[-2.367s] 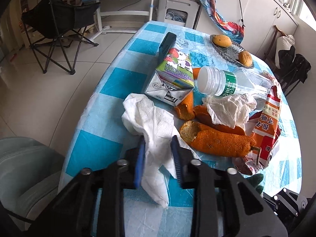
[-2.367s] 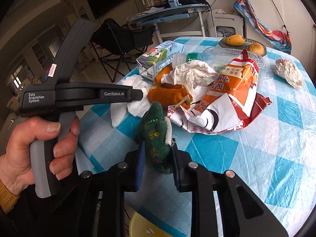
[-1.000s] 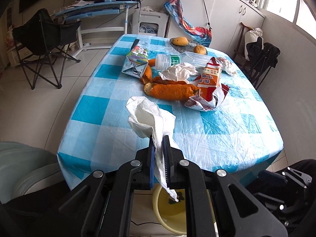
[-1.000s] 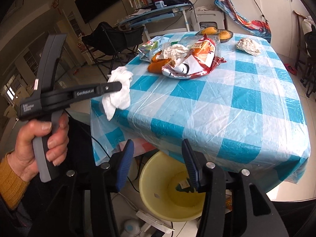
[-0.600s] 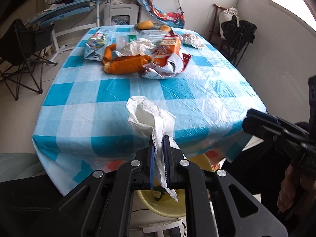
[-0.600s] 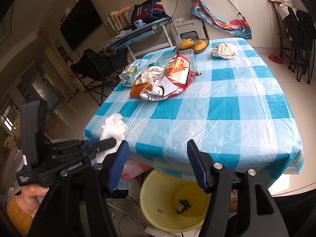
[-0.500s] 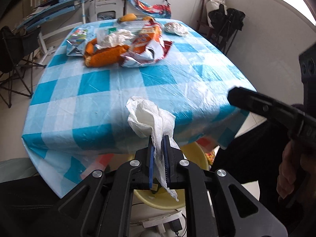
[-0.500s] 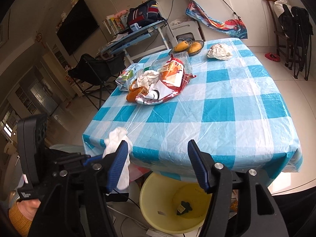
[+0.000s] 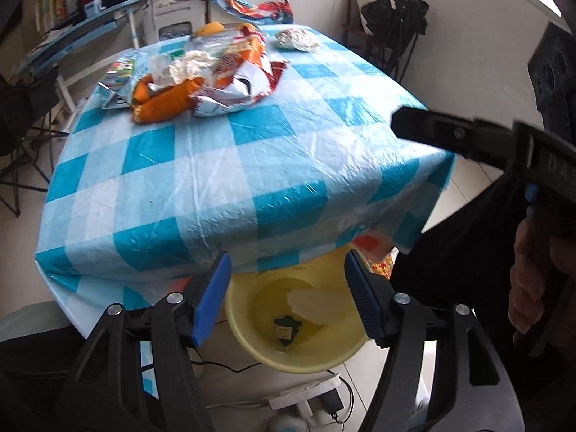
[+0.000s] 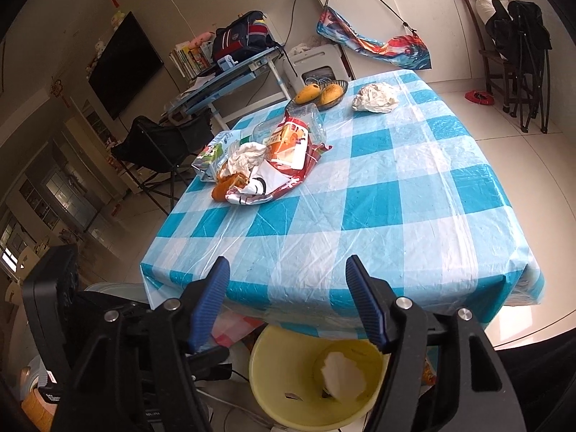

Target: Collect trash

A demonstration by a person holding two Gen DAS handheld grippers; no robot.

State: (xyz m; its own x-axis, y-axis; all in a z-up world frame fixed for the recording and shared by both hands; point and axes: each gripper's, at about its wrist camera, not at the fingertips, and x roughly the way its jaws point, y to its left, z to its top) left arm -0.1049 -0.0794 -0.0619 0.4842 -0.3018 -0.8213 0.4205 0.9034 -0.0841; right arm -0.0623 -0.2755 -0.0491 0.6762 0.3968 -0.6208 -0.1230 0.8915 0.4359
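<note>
A table (image 9: 223,165) in a blue and white checked cover fills the view. On its far side lies a heap of trash (image 9: 201,72): wrapper, carton, orange peel, tissue. A second crumpled tissue (image 10: 376,98) sits apart, farther back on the table. Below the table's near edge stands a yellow bin (image 9: 252,338). A white tissue (image 9: 313,306) is inside the bin, blurred. The left gripper (image 9: 284,295) hangs above the bin, its fingers just spread apart and empty. The right gripper (image 10: 284,298), over the same bin, has been spreading its fingers too, nothing between them.
</note>
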